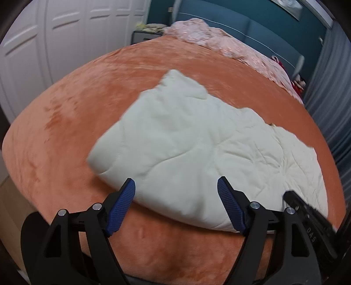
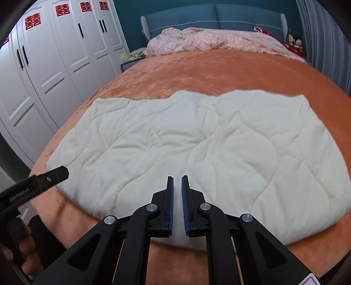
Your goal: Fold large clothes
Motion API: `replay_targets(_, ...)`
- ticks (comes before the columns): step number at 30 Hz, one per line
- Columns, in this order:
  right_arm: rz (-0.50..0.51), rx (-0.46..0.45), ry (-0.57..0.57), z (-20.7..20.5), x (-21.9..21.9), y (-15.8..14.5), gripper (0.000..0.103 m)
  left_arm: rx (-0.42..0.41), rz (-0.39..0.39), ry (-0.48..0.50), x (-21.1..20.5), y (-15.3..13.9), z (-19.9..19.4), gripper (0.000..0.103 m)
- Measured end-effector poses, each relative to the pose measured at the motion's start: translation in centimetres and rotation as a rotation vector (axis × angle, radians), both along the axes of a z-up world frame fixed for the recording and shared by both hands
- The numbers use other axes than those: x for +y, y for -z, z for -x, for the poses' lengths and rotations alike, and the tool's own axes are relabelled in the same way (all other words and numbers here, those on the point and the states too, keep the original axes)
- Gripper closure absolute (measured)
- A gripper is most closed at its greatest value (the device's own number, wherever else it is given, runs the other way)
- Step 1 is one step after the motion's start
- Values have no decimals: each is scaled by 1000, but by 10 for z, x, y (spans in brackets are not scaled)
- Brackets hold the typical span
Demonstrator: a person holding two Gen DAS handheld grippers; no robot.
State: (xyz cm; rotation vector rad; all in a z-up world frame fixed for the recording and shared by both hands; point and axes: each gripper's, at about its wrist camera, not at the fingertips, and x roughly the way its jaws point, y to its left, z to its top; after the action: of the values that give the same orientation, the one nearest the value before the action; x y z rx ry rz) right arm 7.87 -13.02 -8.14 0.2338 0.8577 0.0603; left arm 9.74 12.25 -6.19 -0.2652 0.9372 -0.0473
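Observation:
A cream quilted blanket [image 2: 197, 142] lies folded flat on the orange bed cover [image 2: 219, 65]; it also shows in the left wrist view [image 1: 186, 142]. My left gripper [image 1: 176, 184] is open, its blue pads just above the blanket's near edge, holding nothing. It shows at the left of the right wrist view [image 2: 54, 174]. My right gripper [image 2: 177, 178] hovers over the blanket's near edge with its jaws almost closed and a thin gap between the pads; no cloth is between them. Its body shows at the right of the left wrist view [image 1: 307, 210].
A crumpled pink quilt [image 2: 208, 40] lies at the head of the bed against a blue headboard [image 2: 215, 15]. White wardrobe doors [image 2: 54, 54] stand to the left. A grey curtain [image 2: 324, 43] hangs at the right. A nightstand [image 1: 144, 35] is beside the bed.

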Motion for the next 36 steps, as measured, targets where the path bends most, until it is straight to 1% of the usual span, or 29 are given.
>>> replay_targets(3,-57,60,20,5,3,13,94,74,122,-95,41,14,-3,25)
replay_targets(5,-71,91,33,5,3,22,94,107,185,-125,55,24,-9,25)
replay_targets(7,-86,109,41,4,1,26,94,144,239,-140,60,37,-16,24)
replay_targets(9,-79,121,35,2,1,29,95,171,313,-137,60,49,-23,24)
replay_targets(10,-72,124,30,1,1,30,95,179,327,-148,58,53,-25,23)
replay_targets(12,-56,132,21,-1,3,32,95,167,343,-145,51,53,-29,23)
replay_targets(14,-52,138,21,-2,3,33,95,174,361,-109,39,49,-33,40)
replay_targets(15,-53,143,23,-3,3,34,95,176,343,-105,33,44,-34,44)
replay_targets(17,-60,148,29,-3,2,35,95,138,307,-79,25,28,-30,67)
replay_targets(18,-64,150,31,-3,1,35,95,115,298,-64,24,18,-27,71)
replay_targets(19,-65,153,33,-3,2,35,95,94,305,-49,24,9,-24,78)
replay_targets(20,-63,158,35,-2,3,34,95,69,324,-29,25,-4,-20,81)
replay_targets(21,-61,164,36,-1,4,32,95,47,341,-9,26,-15,-14,83)
replay_targets(23,-66,181,36,-1,7,28,95,0,354,35,27,-42,-3,89)
replay_targets(25,-106,196,16,3,15,24,95,-47,343,78,25,-67,7,92)
replay_targets(27,-157,209,-30,8,29,22,95,-105,291,114,20,-95,16,92)
replay_targets(29,-197,227,-82,9,47,24,95,-153,257,145,15,-117,27,93)
replay_targets(31,-208,243,-120,8,64,29,96,-161,237,183,0,-128,29,93)
replay_targets(33,-197,255,-120,8,67,28,96,-165,202,240,-24,-132,32,93)
replay_targets(36,-295,274,-116,17,40,15,96,-163,194,335,-62,-132,35,93)
